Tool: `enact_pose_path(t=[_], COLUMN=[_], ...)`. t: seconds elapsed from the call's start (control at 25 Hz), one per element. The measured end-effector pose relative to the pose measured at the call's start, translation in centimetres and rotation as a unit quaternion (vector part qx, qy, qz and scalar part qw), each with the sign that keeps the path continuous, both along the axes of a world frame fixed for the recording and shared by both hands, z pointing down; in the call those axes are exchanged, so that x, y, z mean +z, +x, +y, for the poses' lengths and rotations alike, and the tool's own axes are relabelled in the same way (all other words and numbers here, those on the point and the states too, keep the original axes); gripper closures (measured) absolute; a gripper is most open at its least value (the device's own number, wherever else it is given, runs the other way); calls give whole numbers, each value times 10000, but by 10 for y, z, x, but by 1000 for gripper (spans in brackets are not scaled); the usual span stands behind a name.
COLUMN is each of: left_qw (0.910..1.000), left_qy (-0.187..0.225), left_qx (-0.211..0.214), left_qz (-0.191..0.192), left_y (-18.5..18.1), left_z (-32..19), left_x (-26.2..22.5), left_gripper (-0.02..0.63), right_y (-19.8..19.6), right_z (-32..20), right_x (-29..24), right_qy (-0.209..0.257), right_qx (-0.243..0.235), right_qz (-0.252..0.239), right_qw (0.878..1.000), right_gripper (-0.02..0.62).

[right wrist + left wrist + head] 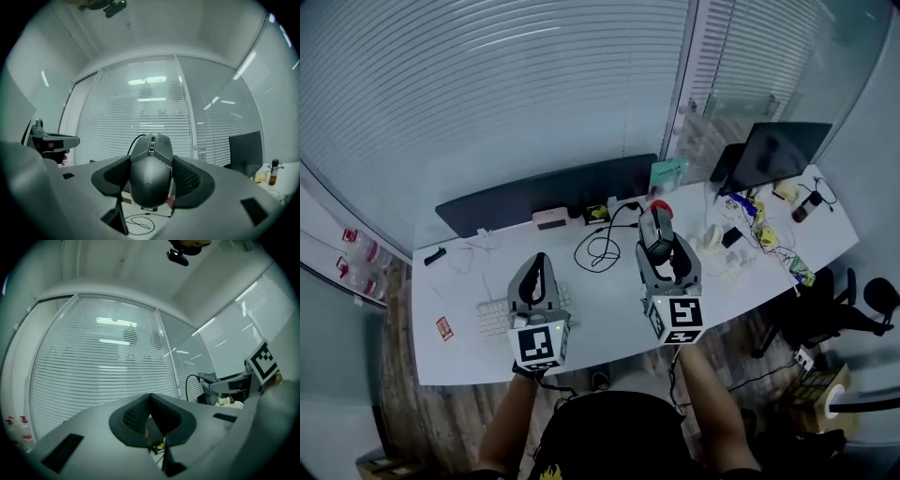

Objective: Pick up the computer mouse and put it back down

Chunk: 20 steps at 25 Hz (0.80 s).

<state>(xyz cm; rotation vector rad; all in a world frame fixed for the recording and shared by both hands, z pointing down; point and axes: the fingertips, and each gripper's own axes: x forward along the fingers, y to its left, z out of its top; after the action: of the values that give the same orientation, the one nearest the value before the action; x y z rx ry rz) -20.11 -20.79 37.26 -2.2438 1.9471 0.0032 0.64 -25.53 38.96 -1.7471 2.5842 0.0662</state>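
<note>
The dark computer mouse [655, 231] is lifted well above the white desk [609, 314], with my right gripper [658, 247] shut on its sides. In the right gripper view the mouse [150, 171] fills the gap between the two pads, nose pointing away toward the window blinds, and its black cable [138, 224] trails down to a loop on the desk. That cable loop [598, 249] also shows in the head view. My left gripper [538, 270] hangs raised to the left, over the keyboard. Its jaws [150, 416] are shut together with nothing between them.
A white keyboard [495, 319] lies under the left gripper. A long dark monitor [553, 192] stands along the back edge. A second dark screen [778, 153] and small clutter [741, 234] fill the desk's right end. An office chair [844, 305] stands at the right.
</note>
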Motion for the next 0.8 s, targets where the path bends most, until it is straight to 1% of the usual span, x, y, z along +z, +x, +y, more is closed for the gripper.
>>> enact_pose_path(t=[0.16,0.32,0.52,0.68,0.8], left_qw=[9993,9975,9964,9939,9928], left_qy=[359,705,837,1074,1153], left_qx=[-26,-97,-151,-245,-296], left_qz=[-57,53,54,65,93], left_y=[-9,-21,-31,-43,-48], left_z=[7,16,22,26,32], left_x=[-41,-69,-85,-101,-109], left_gripper=[592,592,592,592,592], right_y=[-10,-14,-15,-17,-22], right_z=[6,14,24,28,36], right_x=[-49,-90,-131,-147,-158], right_qy=[450,770,1201,1349,1462], right_qx=[-91,-136,-136,-31,-62], right_qz=[-34,-263,-242,-181,-187], right_qw=[9989,9966,9924,9907,9891], right_gripper=[305,305,305,305,305])
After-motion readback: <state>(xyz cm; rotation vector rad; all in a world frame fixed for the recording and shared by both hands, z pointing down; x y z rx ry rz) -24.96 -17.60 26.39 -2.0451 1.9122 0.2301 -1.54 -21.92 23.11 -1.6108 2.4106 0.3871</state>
